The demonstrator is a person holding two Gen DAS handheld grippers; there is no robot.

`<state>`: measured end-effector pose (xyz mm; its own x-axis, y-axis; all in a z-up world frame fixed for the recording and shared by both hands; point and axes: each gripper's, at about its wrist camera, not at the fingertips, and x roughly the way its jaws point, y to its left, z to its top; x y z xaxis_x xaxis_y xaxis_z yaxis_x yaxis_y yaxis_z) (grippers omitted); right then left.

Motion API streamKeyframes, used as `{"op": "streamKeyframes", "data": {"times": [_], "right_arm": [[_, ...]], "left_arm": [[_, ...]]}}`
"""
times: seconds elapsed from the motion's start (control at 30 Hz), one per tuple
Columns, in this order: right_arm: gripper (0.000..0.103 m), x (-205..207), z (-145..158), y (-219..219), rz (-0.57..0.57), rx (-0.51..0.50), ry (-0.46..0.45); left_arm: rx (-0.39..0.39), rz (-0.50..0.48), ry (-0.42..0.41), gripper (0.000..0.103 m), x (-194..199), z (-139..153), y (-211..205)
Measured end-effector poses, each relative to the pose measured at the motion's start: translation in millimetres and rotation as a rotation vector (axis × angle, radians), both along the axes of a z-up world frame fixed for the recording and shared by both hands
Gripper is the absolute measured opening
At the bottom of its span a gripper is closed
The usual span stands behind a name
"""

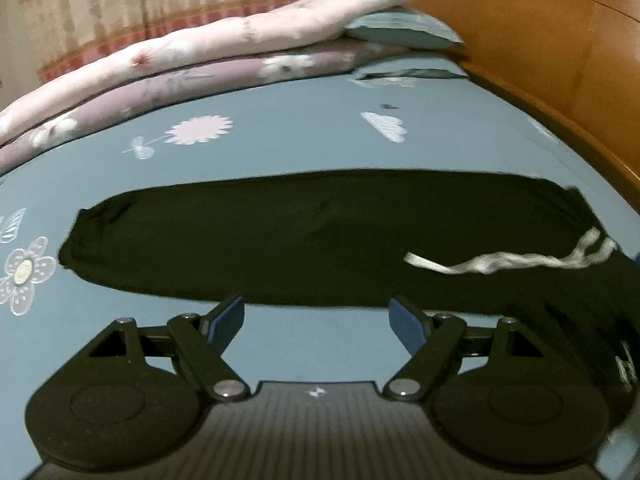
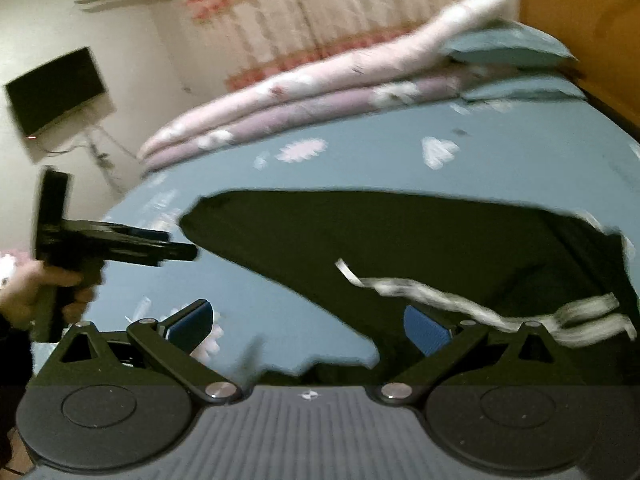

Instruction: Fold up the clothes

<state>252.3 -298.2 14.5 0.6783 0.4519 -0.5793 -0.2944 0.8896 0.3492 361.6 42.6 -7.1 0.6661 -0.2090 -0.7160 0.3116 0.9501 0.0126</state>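
Black trousers (image 1: pixel 320 236) lie flat on the blue bedsheet (image 1: pixel 280 140); both tongs, left (image 1: pixel 316 322) and right (image 2: pixel 308 326), gape empty.

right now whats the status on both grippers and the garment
Left gripper open, empty, hovering short of the black garment. Right gripper open, empty. Garment flat on blue bedsheet, white drawstring lying loose on top.

Matt black cloth trousers (image 1: pixel 320 236)

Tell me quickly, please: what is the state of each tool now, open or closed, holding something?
Left tool: open, holding nothing, above the blue sheet before the black garment.
Right tool: open, holding nothing, near the garment's white drawstring.
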Motion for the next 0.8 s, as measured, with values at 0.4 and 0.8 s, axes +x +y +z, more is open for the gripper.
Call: {"op": "streamKeyframes", "data": {"times": [0.4, 0.8], "right_arm": [[0.103, -92.3, -65.0, -51.7, -0.215, -0.029, 0.127], [0.103, -126.2, -76.0, -125.6, -0.394, 0.0, 0.013]], "left_arm": [[-0.083, -0.025, 0.056, 0.08, -109.0, -54.8, -70.5], [-0.087, -0.033, 0.048, 0.08, -172.8, -66.8, -122.0]]}}
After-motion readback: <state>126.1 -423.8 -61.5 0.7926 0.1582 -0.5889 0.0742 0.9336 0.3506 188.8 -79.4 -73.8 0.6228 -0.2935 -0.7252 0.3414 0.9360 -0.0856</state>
